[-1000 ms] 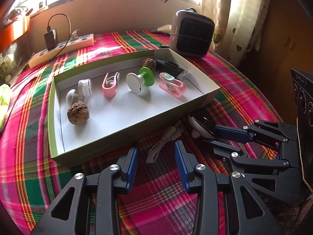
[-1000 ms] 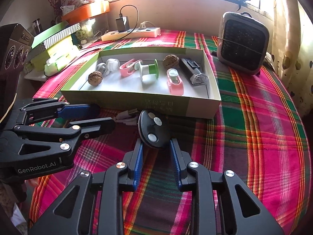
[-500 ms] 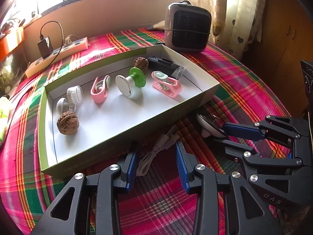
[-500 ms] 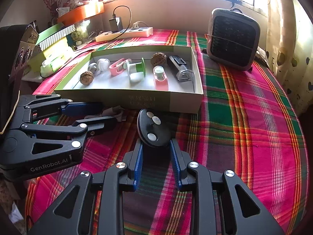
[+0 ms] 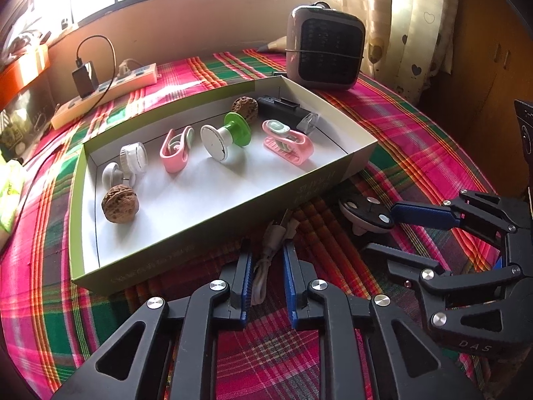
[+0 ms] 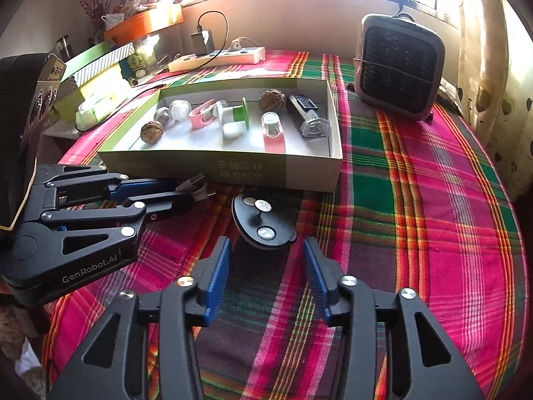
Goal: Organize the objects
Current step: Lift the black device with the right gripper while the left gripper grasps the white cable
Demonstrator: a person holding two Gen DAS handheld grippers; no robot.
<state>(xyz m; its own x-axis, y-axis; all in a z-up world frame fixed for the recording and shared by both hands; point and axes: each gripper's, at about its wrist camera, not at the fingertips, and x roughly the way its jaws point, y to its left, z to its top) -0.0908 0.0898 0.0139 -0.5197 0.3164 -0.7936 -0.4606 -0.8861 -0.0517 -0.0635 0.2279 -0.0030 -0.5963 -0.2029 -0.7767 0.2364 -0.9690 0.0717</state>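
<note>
On the plaid cloth, a white folded cable (image 5: pixel 266 253) lies in front of the green-and-white box (image 5: pixel 359 163). My left gripper (image 5: pixel 266 254) is closing, its blue pads against the cable on both sides; the plug end (image 6: pixel 196 181) sticks out past its fingertips. A black disc with metal studs (image 6: pixel 261 223) rests on the cloth just beyond my right gripper (image 6: pixel 266 245). The right jaws are opening and stand wide, with nothing between the pads. The box holds two walnuts, two pink clips, a green-and-white spool (image 5: pixel 226 133), white caps and a black device.
A grey fan heater (image 5: pixel 324 53) stands behind the box at the right. A power strip (image 5: pixel 106 95) with a charger lies along the back wall. Stacked boxes (image 6: pixel 96 76) and a dark speaker-like unit (image 6: pixel 33 100) crowd the left side.
The left jaws have closed in on the white cable. The right jaws have spread apart and let go of the black disc, which now sits on the cloth.
</note>
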